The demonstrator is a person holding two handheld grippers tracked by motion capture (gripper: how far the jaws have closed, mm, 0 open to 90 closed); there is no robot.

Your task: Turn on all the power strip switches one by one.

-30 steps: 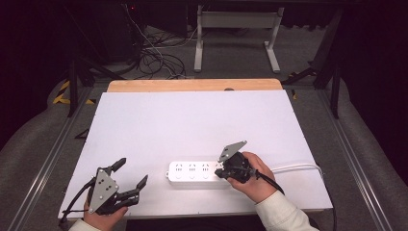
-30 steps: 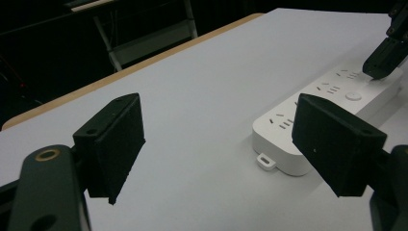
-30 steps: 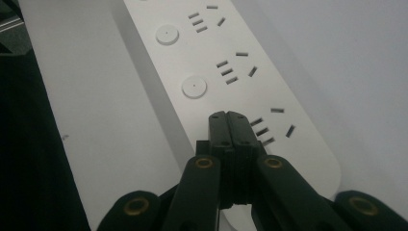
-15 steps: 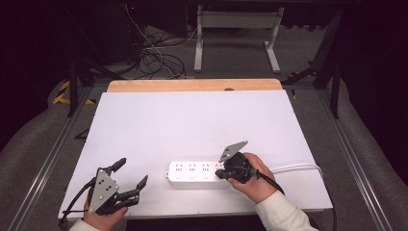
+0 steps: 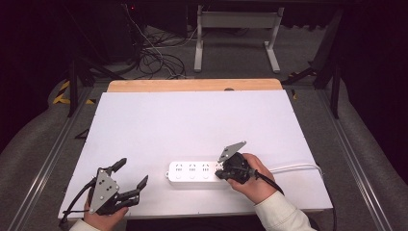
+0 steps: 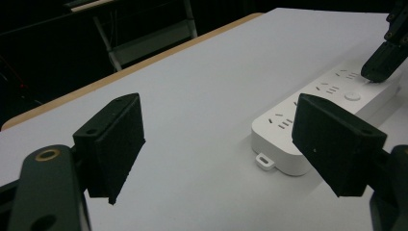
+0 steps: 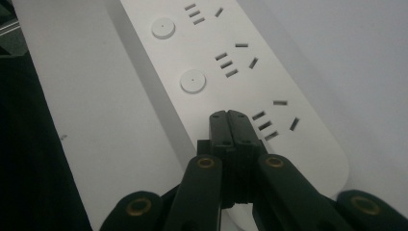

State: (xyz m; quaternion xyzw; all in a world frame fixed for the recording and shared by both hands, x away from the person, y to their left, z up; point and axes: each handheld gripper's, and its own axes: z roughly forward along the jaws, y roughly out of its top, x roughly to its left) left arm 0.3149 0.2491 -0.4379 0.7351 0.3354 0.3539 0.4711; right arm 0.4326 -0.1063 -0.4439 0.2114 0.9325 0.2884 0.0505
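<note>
The white power strip (image 5: 199,172) lies low in the frame of the high view, a little right of centre, lengthwise across the white bench (image 5: 192,120), its white cord (image 5: 293,168) running off toward the right edge. Along its top sit three socket groups, each with a round button (image 7: 192,82) beside it.

The right gripper (image 5: 220,174) rests its tip on the strip's right end. In the right gripper view its jaws are pressed together with nothing between them, and the joined tip sits where the third button of the row should be, beside the nearest socket group (image 7: 274,120); it looks like a press on that switch.

The risk, as I judge it, is a slip: the tip is narrow and the strip is light and unclamped, so a push that is off-centre or slanted could slide the strip across the smooth bench or land on the socket slots instead of the button. Nothing braces the far end.

The left gripper (image 5: 131,179) hovers at the lower left of the high view, jaws spread wide and empty, well apart from the strip, whose left end shows between its pads (image 6: 120,139) in the left gripper view.
</note>
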